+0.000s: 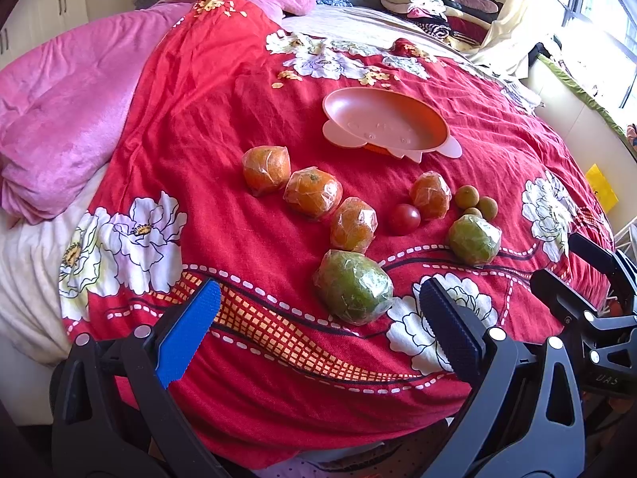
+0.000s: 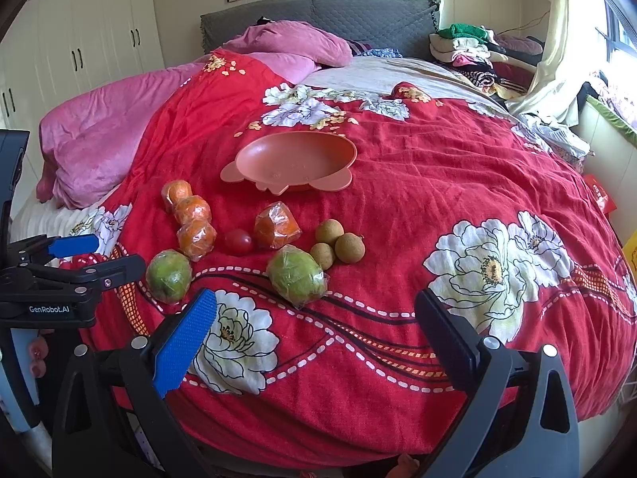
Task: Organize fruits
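Observation:
An empty pink plate (image 1: pixel 382 121) (image 2: pixel 294 157) lies on the red floral bedspread (image 1: pixel 207 127) (image 2: pixel 438 183). In front of it are several plastic-wrapped oranges (image 1: pixel 313 192) (image 2: pixel 192 210), a red tomato (image 1: pixel 404 219) (image 2: pixel 238 242), three small brown longans (image 1: pixel 466 197) (image 2: pixel 349 247) and two wrapped green fruits (image 1: pixel 353 286) (image 2: pixel 296 275), the other being (image 1: pixel 474 239) (image 2: pixel 169 275). My left gripper (image 1: pixel 318 330) (image 2: pixel 99 255) is open, just short of the nearer green fruit. My right gripper (image 2: pixel 316 342) (image 1: pixel 571 267) is open over bare bedspread, to the right of the fruit.
A pink blanket (image 1: pixel 67 119) (image 2: pixel 103 143) is bunched at the left. Folded clothes (image 1: pixel 434 4) (image 2: pixel 473 51) are piled at the far right by the grey headboard (image 2: pixel 338 16). The bed's near edge drops off just under both grippers. White wardrobes (image 2: pixel 79 40) stand at the left.

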A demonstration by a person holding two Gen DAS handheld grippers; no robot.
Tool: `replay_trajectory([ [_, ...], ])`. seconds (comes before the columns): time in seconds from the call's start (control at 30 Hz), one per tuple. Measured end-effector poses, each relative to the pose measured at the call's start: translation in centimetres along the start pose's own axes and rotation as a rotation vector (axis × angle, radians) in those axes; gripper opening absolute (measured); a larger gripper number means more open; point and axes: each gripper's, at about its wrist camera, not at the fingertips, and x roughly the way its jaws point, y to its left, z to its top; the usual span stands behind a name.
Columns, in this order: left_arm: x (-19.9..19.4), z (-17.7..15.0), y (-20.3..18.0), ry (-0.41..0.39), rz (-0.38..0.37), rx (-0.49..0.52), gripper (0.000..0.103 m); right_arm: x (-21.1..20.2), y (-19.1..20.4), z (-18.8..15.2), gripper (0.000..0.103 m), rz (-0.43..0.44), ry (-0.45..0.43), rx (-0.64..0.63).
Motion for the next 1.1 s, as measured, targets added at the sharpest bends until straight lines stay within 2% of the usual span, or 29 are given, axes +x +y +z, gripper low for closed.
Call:
replay_trajectory([
  [0.53, 1.8, 0.0, 1.2, 0.047, -0.027, -0.013, 0.094, 2.1, -0.8, 0.2, 0.099, 0.018, 0.042, -0.006],
  [0.67, 2.7, 0.0, 1.5, 0.067, -0.015, -0.019, 0.094, 3.3, -0.5, 0.3, 0.099, 0.024, 0.069, -0.025],
  [0.83, 3.5, 0.0, 1.8, 0.094, -0.072, -0.020, 0.094, 4.6, -0.6, 0.3, 0.099, 0.064, 0.094, -0.031],
  [1.0, 3.7, 0.2, 1.2, 0.087, -0.124, 0.002, 0.094, 5.8, -0.7, 0.5, 0.098, 0.080, 0.111, -0.040],
  [1.1, 3.9, 0.4, 0.8, 0.086, -0.136, 0.016, 0.093, 6.2, -0.6, 0.4, 0.090, 0.102, 0.121, -0.045],
])
